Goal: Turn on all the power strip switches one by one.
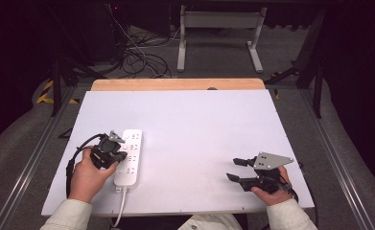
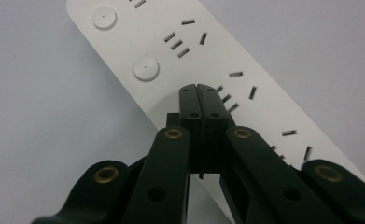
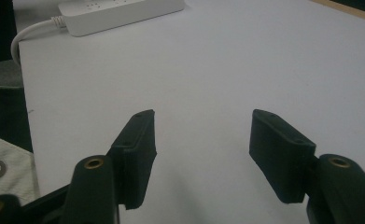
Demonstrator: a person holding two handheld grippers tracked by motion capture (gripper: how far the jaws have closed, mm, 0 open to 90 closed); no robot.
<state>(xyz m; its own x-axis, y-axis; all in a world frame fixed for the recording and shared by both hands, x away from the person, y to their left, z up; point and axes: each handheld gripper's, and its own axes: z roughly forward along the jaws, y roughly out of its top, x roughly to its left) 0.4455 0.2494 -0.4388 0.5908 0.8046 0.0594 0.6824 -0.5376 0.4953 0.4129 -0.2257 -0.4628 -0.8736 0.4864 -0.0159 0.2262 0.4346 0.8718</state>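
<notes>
High view: the white power strip (image 1: 129, 157) is seen near the desk's (image 1: 199, 124) front-left corner. The left gripper (image 2: 200, 88), jaws pressed together, is set on it beside a round button (image 2: 146, 69), apparently not yet pressed. The right gripper (image 1: 235, 169) is held spread, apart.

- One white power strip (image 1: 129, 157) lies on the table.
- One white cord (image 1: 120, 206) leaves the strip's near end.
- Two round buttons (image 2: 145, 68) show on the strip in the left gripper view.
- Two hand-held grippers are present: the left hand-held gripper (image 1: 112, 160) over the strip, the right hand-held gripper (image 1: 235, 169) well apart from it.
- One table (image 1: 199, 124) with a white top carries them.
- Two hands (image 1: 85, 178) hold the grippers, one each.
- One grey three-cornered plate (image 1: 270, 160) sits on the right one.
</notes>
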